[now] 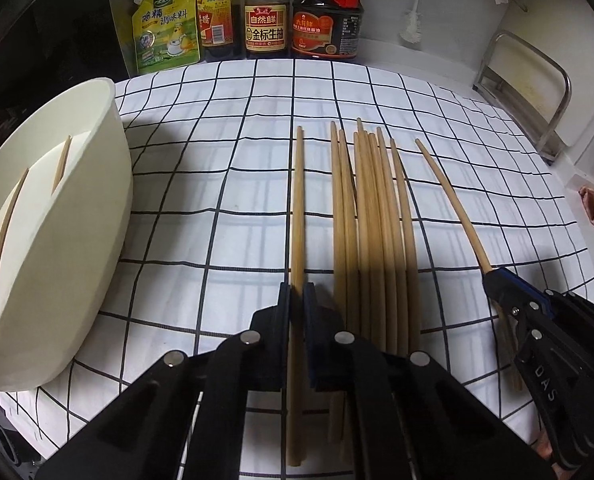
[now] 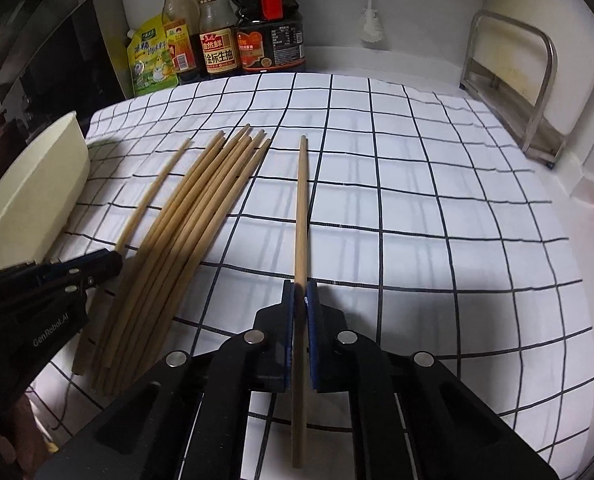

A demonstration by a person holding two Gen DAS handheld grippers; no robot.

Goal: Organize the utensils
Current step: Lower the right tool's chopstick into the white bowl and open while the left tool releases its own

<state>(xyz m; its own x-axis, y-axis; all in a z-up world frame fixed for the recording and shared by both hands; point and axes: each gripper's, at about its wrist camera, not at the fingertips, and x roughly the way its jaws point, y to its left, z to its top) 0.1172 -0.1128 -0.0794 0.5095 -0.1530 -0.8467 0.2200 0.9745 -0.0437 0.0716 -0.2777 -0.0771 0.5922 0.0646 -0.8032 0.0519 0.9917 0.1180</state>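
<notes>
A white counter [image 2: 497, 380] is lying under a black-grid checked cloth [image 2: 417, 200], with sauce bottles [image 1: 267, 12] and a yellow pouch [image 1: 165, 32] standing against the white back wall [image 2: 417, 20], a metal rack [image 2: 513, 88] sitting at right.

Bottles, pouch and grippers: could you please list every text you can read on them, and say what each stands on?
"自然鲜" and "金标生抽": label of the soy sauce bottle.
"鸡精调味料": yellow pouch.
"DAS": side of the right gripper.
"GenRobot.AI": side of the left gripper.
Vinegar bottle and dark jug: label print too small to read.
</notes>
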